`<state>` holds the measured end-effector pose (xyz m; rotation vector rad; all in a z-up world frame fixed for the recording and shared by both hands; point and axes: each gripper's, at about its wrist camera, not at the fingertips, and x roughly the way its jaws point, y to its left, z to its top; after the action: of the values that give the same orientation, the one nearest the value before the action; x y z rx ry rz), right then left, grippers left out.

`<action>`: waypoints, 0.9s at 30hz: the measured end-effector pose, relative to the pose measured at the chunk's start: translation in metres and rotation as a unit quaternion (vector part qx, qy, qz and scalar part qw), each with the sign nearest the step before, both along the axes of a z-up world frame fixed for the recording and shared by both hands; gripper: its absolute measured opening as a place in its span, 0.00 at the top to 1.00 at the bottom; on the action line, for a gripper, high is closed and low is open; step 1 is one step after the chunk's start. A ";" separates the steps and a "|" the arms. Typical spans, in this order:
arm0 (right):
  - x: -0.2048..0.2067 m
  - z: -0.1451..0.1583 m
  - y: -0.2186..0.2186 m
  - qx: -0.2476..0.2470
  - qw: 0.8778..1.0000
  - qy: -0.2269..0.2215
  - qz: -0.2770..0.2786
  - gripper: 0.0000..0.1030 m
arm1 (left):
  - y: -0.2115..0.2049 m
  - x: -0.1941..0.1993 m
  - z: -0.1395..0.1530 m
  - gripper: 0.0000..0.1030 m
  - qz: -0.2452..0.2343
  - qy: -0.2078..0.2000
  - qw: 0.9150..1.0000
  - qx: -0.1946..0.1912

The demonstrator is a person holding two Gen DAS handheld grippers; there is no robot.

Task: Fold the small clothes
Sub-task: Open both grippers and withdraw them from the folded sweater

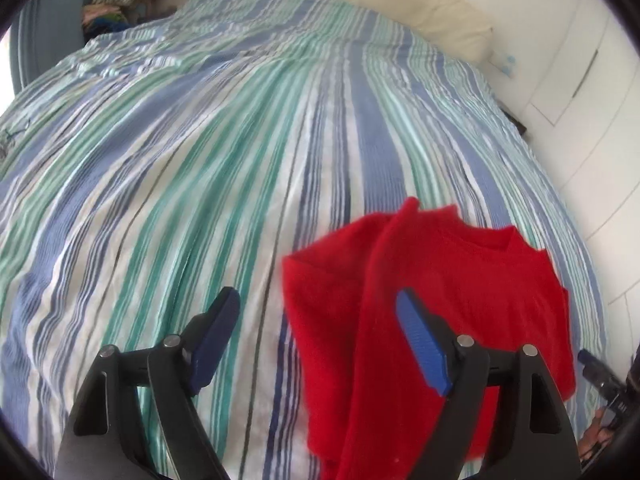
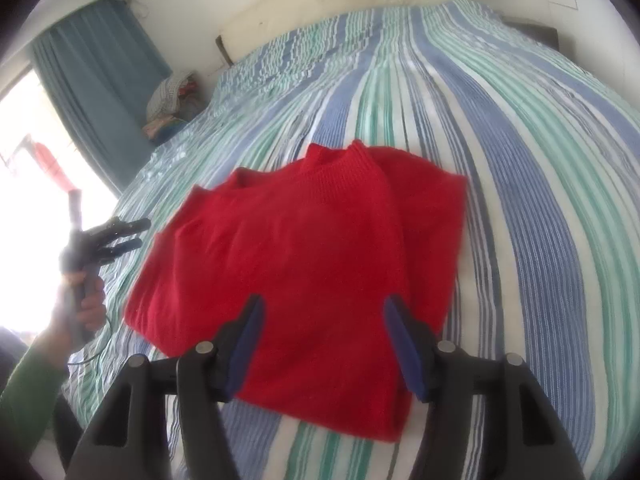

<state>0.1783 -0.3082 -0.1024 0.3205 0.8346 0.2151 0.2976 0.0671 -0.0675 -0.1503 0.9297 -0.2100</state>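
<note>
While both tongs hang free of the cloth, the scene reads as follows.

Right tongs (image 2: 324, 340): spread wide, nothing between the blue pads (image 2: 404, 344), poised over the near part of the sweater.
Left tongs (image 1: 316, 340): also spread and holding nothing; in the right view they sit off to the left of the garment, gripped by a hand (image 2: 86, 300) in a green sleeve.
Sweater (image 2: 312, 256): red knit, lying flat on the bed, near the foot end. Its sides look already turned in, with a sleeve band laid lengthwise down the right of the body and the ribbed collar at the far end.
Step in hand: probably the cross fold, hem toward collar, or a last tidy; I cannot tell which.
How to do it well: pinch the near edge at both corners so all layers are caught, not only the top one. Lift low, carry evenly so the folded sleeve does not slide out, and lay the hem square to the collar. Knit is soft and stretchy, so a one-sided pull would likely skew it.
Surface: duvet (image 2: 520, 160) striped blue, green and white, soft and a little rumpled, so the fold may not lie crisp.
Room: cream headboard (image 2: 340, 0) at the far end, clothes pile (image 2: 172, 100) by the far-left corner, blue curtain (image 2: 96, 72) beside a bright window, white cupboards (image 1: 580, 80) along the right.
</note>
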 end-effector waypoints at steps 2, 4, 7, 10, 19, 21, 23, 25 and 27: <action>-0.011 0.003 0.008 -0.012 1.000 -0.011 0.013 0.33 | -0.012 -0.028 0.008 0.08 -0.014 -0.014 0.999 0.039; -0.018 -0.006 0.013 -0.025 1.000 -0.001 0.017 0.32 | -0.016 -0.052 0.013 0.07 -0.017 -0.022 0.998 0.065; -0.028 -0.024 0.009 -0.018 1.000 0.022 -0.001 0.32 | -0.017 -0.077 0.021 0.07 -0.010 -0.030 0.996 0.079; -0.039 -0.023 0.002 -0.011 0.999 0.022 -0.020 0.32 | -0.017 -0.092 0.030 0.07 -0.002 -0.055 0.993 0.103; -0.038 -0.001 -0.004 -0.037 0.998 0.016 -0.038 0.32 | -0.016 -0.101 0.034 0.06 -0.002 -0.082 0.987 0.141; -0.032 0.002 -0.007 -0.040 0.998 0.016 -0.045 0.26 | -0.014 -0.103 0.027 0.06 -0.004 -0.078 0.986 0.144; -0.021 0.002 -0.015 -0.043 0.997 0.018 -0.057 0.17 | -0.009 -0.108 0.016 0.06 -0.005 -0.061 0.988 0.139; -0.006 -0.002 -0.028 -0.036 0.996 0.033 -0.074 0.16 | -0.002 -0.117 0.001 0.06 -0.011 -0.045 0.991 0.127; 0.011 -0.010 -0.045 -0.008 0.995 0.050 -0.088 0.16 | 0.003 -0.128 -0.017 0.06 -0.018 -0.033 0.992 0.124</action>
<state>0.1888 -0.3533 -0.1121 0.3900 0.9019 0.0280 0.1697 0.0703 -0.0845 0.1025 0.8845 -0.1302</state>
